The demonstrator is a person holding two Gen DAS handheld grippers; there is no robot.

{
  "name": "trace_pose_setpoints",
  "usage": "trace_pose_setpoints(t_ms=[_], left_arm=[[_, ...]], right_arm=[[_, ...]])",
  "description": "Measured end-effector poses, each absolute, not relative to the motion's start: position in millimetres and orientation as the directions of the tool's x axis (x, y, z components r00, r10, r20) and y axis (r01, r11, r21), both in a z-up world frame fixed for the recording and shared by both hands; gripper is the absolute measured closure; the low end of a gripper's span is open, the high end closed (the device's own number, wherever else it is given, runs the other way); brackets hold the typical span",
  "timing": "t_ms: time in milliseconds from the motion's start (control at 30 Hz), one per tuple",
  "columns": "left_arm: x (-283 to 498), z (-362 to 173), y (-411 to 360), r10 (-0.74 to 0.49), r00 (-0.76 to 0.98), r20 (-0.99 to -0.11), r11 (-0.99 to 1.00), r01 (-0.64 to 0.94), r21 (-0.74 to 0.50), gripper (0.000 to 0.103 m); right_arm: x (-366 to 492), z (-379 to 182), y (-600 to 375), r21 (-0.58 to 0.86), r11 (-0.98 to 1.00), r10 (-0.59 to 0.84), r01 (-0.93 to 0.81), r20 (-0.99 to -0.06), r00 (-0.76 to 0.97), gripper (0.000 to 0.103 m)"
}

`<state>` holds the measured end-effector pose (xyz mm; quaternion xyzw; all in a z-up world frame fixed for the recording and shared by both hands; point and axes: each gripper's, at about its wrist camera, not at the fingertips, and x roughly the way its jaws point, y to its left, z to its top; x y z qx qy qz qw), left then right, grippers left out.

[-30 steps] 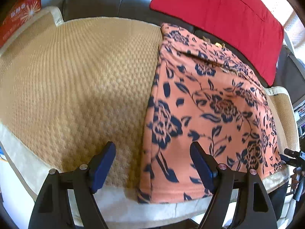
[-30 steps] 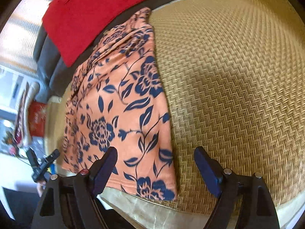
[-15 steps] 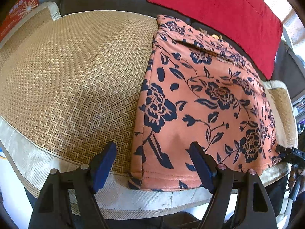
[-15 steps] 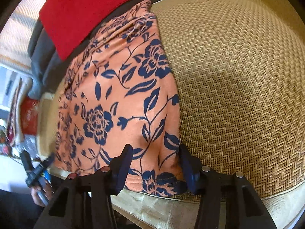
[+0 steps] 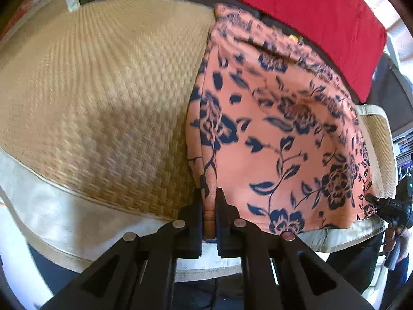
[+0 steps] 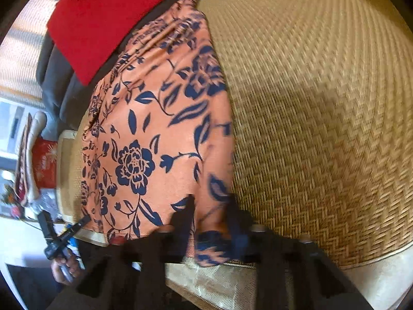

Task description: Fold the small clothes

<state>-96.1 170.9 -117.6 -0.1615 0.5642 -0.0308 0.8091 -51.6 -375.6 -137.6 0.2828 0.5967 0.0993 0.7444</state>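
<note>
Two hand-held grippers, left [image 5: 209, 204] and right [image 6: 210, 217], just closed, pinch the soft floral orange garment [image 5: 278, 129] on a woven straw mat [image 5: 103, 90]; red cloth [image 5: 296, 18] behind.

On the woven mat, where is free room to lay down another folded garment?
The woven straw mat is bare from the orange floral garment's folded edge to its pale cloth border. Room is tight where the garment meets the red cushion, and along the near hem, where both grippers' jaws have just closed on fabric.
</note>
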Motion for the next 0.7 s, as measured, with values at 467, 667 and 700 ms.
trace_pose_setpoints(t_ms=[467, 667, 700], left_arm=[[-100.4, -88.9, 185.5, -0.240, 0.471, -0.849, 0.933, -0.131, -0.336, 0.095], [-95.7, -100.5, 194.2, -0.252, 0.455, -0.854, 0.917, -0.172, -0.361, 0.095], [-95.4, -101.5, 196.4, -0.256, 0.454, -0.854, 0.913, -0.177, -0.368, 0.095]], right_arm=[[-56.7, -115.2, -397.1, 0.633, 0.755, 0.556, 0.170, -0.757, 0.344, 0.090], [-49.1, -127.7, -377.5, 0.573, 0.806, 0.516, 0.151, -0.804, 0.295, 0.042], [-48.4, -126.9, -372.0, 0.568, 0.812, 0.515, 0.137, -0.806, 0.292, 0.041]])
